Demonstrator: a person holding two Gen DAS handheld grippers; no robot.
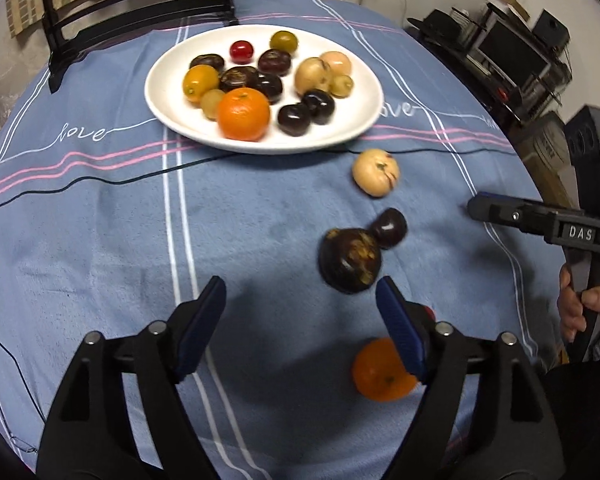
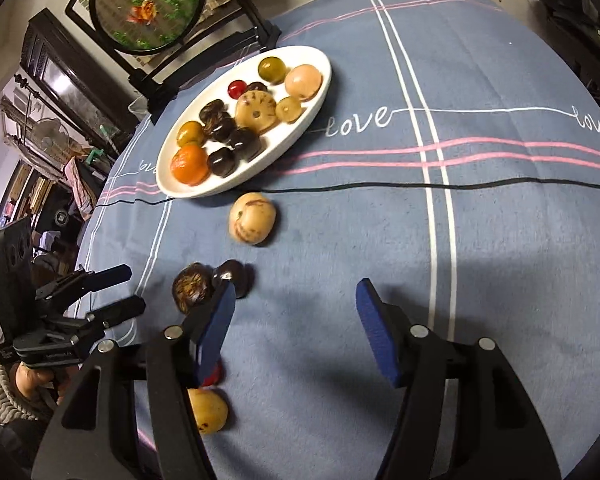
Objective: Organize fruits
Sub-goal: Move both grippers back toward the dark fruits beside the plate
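Fruits [image 1: 350, 260] lie near the plate [image 1: 160, 92]; we hold both grippers [image 1: 300, 320] [image 2: 296, 328] spread, empty, over the cloth [image 1: 260, 208].

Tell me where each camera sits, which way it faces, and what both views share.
Left wrist: on the left gripper, angled down across the blue tablecloth at the white plate; open jaws, the right gripper and a hand show.
Right wrist: on the right gripper, angled down at the plate from its other side; open jaws and the left gripper show.
Shared: plate, tan fruit, dark fruits.
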